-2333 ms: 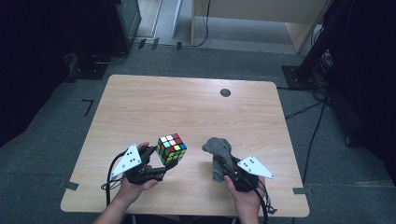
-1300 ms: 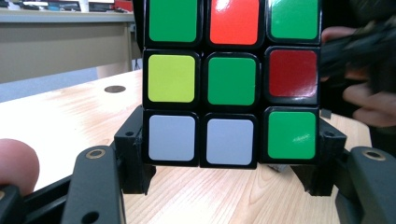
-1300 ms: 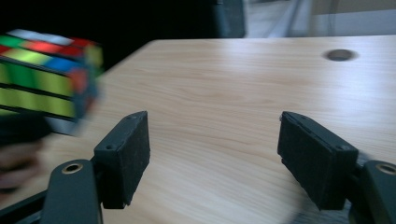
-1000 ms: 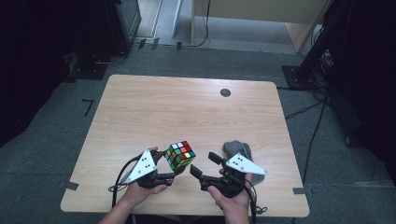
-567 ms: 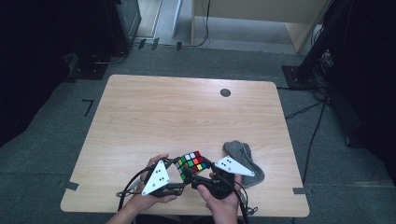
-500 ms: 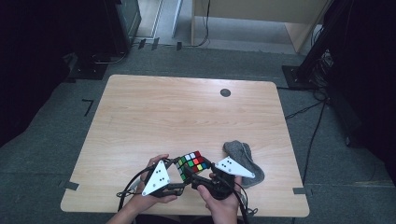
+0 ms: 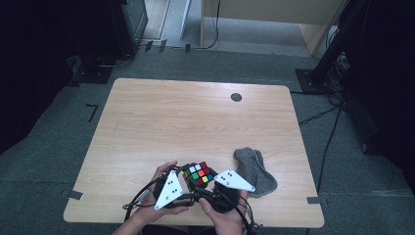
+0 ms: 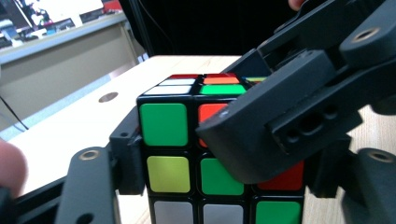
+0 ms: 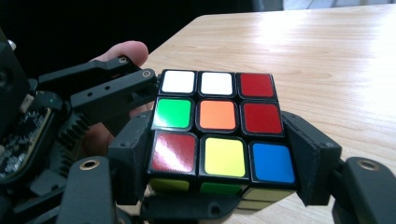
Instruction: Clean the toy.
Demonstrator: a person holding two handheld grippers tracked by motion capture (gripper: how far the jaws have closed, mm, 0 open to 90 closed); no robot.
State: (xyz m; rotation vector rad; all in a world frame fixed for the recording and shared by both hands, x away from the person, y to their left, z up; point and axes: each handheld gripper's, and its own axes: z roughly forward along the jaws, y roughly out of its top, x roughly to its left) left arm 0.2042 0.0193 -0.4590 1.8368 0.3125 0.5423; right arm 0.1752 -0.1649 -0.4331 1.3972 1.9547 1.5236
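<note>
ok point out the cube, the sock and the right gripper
cube (image 7: pixel 199 174), high view, on its coloured top face
sock (image 7: pixel 254 168), high view, on the middle of the grey knit
right gripper (image 9: pixel 219 158), right gripper view, midway between its two jaws, which press the cube's sides

You are looking at a puzzle cube (image 9: pixel 217 116) with black edges, its top face showing white, white and red in the far row, green, orange and red in the middle, red, yellow and blue nearest. Right of it a grey knitted sock (image 7: pixel 254 171) is lying on the pale wood-grain table (image 7: pixel 195 117).
</note>
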